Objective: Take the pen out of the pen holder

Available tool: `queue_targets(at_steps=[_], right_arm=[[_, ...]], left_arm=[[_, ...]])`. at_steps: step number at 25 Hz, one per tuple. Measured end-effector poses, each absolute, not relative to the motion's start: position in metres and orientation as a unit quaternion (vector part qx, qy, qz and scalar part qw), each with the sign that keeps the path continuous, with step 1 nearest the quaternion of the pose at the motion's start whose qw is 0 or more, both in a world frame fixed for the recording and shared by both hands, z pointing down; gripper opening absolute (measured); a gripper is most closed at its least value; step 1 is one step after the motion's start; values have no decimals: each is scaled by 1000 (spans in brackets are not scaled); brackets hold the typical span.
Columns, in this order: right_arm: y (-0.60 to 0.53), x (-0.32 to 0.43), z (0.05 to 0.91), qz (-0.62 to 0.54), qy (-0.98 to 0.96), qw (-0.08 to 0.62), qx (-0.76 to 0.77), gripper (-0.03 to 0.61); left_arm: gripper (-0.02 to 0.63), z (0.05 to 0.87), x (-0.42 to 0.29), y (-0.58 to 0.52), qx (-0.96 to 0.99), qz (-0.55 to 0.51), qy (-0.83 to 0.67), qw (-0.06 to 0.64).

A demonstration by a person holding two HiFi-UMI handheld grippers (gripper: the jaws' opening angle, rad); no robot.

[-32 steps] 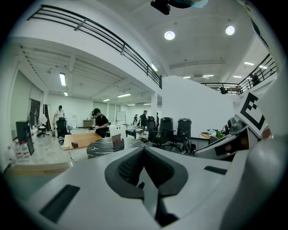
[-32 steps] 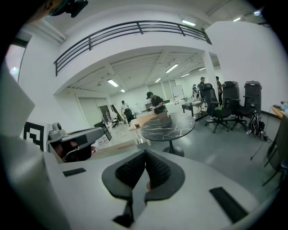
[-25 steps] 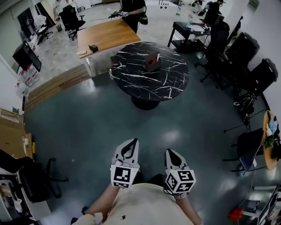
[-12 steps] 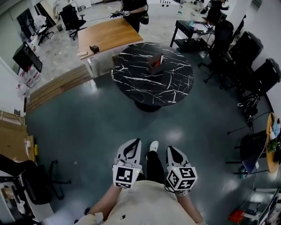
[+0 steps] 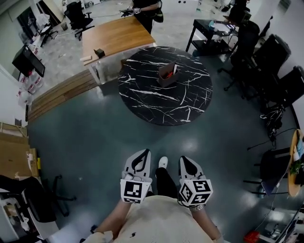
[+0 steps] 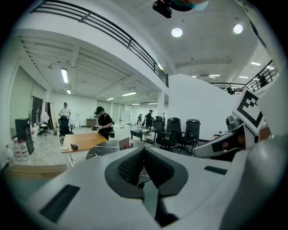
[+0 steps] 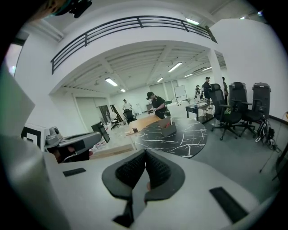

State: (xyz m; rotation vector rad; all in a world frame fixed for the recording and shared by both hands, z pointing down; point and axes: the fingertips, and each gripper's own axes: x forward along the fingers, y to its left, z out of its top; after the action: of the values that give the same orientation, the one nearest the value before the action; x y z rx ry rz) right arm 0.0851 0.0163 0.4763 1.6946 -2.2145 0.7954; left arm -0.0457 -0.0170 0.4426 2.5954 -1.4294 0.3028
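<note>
A brown box-shaped pen holder (image 5: 166, 74) stands on a round black marble table (image 5: 185, 102), far ahead of me; something red shows inside it, too small to make out. The holder also shows in the left gripper view (image 6: 123, 143) and in the right gripper view (image 7: 167, 128). My left gripper (image 5: 142, 154) and right gripper (image 5: 185, 163) are held side by side close to my body, well short of the table. Both are shut with nothing between the jaws, as seen on the left gripper (image 6: 144, 151) and the right gripper (image 7: 145, 155).
A wooden desk (image 5: 111, 37) stands behind the round table, with a person (image 5: 146, 6) at its far end. Black office chairs (image 5: 280, 54) and a dark side table (image 5: 209, 27) line the right. A monitor (image 5: 24, 60), cardboard (image 5: 13, 154) and another chair (image 5: 28, 197) are at left.
The round table and pen holder have come nearer and lower in the head view. A shoe now shows between the grippers. Both grippers have stayed shut in the same place.
</note>
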Motion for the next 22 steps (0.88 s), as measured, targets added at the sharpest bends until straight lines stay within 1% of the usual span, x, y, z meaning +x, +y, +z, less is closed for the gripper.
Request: queue_targets(at_steps=[7,11,18,22], right_arm=[[-66,111,483,283,-775,133,549,18],[-105,123,479,281,-789,127,532,18],[-154,145,466,269,-793,111,535,18],[-172,150,471,274,-787,119,540,18]], left_arm=[[11,437,-13,-97,855,110,-501,81],[11,428,-2,-131,843,109,-522,72],[10,424,15,-167,836,108,-532,73],[9,429,17,-186,839,112,-527,77]])
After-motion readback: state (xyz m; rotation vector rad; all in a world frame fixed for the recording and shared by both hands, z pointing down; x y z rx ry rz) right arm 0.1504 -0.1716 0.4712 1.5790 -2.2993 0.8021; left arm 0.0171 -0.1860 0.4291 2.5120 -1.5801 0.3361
